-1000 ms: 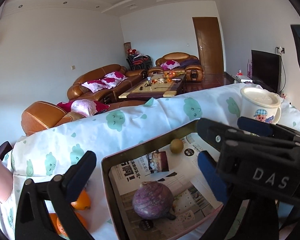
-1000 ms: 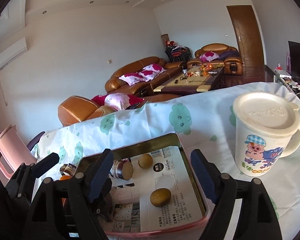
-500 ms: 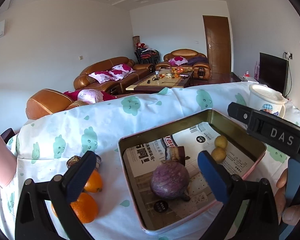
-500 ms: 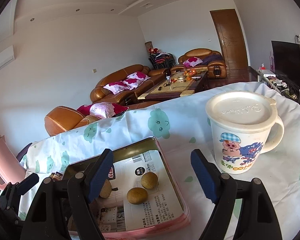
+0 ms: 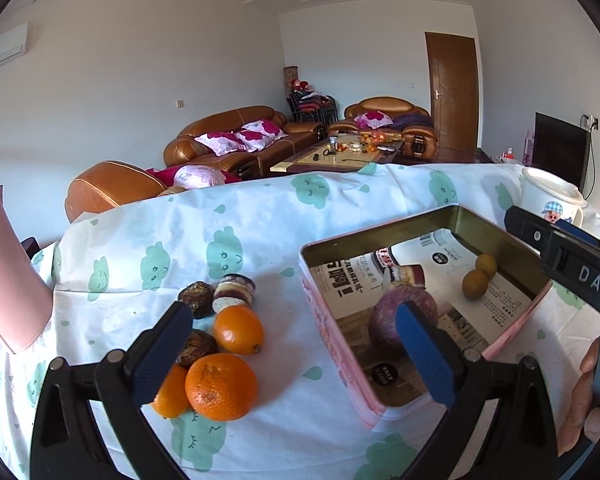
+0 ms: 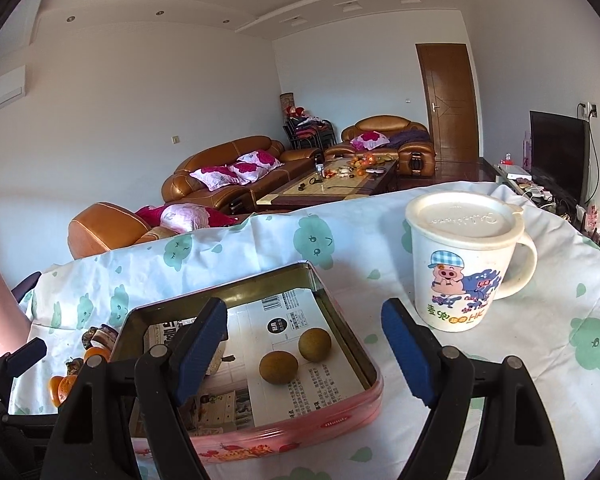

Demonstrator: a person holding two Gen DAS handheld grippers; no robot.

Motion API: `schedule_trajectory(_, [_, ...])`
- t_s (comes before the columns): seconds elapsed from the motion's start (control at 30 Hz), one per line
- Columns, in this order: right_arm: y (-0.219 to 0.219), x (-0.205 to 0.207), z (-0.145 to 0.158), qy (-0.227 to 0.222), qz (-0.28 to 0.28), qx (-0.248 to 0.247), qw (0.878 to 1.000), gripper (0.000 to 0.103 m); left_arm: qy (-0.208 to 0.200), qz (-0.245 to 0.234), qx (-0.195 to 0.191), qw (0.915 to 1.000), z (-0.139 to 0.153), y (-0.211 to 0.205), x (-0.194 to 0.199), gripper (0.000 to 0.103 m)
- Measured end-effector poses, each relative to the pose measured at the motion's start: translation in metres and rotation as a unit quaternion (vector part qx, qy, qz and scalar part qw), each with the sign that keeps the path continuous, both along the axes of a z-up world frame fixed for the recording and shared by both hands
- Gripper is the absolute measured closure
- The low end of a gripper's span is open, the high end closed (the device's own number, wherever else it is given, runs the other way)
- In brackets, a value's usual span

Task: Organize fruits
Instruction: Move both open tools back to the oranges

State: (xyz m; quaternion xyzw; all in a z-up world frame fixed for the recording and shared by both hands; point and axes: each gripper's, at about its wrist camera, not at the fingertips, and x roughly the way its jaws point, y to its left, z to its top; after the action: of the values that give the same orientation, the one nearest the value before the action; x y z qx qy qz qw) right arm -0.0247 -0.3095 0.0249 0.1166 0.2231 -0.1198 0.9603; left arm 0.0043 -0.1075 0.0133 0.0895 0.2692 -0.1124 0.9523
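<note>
Three oranges (image 5: 221, 386), two longans (image 6: 278, 367), one mug (image 6: 462, 269)

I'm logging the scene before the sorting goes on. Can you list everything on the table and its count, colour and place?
oranges: three, orange, on the cloth left of the tin
dark round fruits: two, brown-purple, beside the oranges
layered round item: one, purple and cream, behind the oranges
tin: one, pink outside, gold inside, newspaper-lined
purple fruit: one, in the tin
small round fruits: two, brownish-yellow, in the tin
mug: one, white, lidded, right of the tin
tablecloth: white with green clouds
left gripper: blue fingers apart, empty
right gripper: blue fingers apart, empty
</note>
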Motion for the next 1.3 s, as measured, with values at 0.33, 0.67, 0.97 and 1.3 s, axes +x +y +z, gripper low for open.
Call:
schedule_trajectory(0.33, [0.021, -0.017, 0.001, 0.002, -0.007, -0.006, 1.000, 0.022, 0.006, 0.010, -0.007, 0.9999, -0.002, 0.028, 0.001, 0.000])
schedule_trajectory(0.67, [0.045, -0.030, 0.001, 0.004, 0.003, -0.009, 1.000, 0.022, 0.012, 0.024, -0.008, 0.9996, -0.004, 0.059, 0.004, 0.000])
schedule_trajectory(0.97, [0.088, -0.029, 0.000, 0.017, 0.048, -0.013, 0.999, 0.022, 0.019, 0.062, -0.009, 0.9979, -0.001, 0.099, 0.017, 0.000])
schedule_trajectory(1.3, [0.171, -0.014, -0.007, 0.043, 0.163, -0.038, 0.985, 0.026, 0.044, 0.140, -0.017, 0.9891, -0.003, 0.171, 0.048, 0.000])
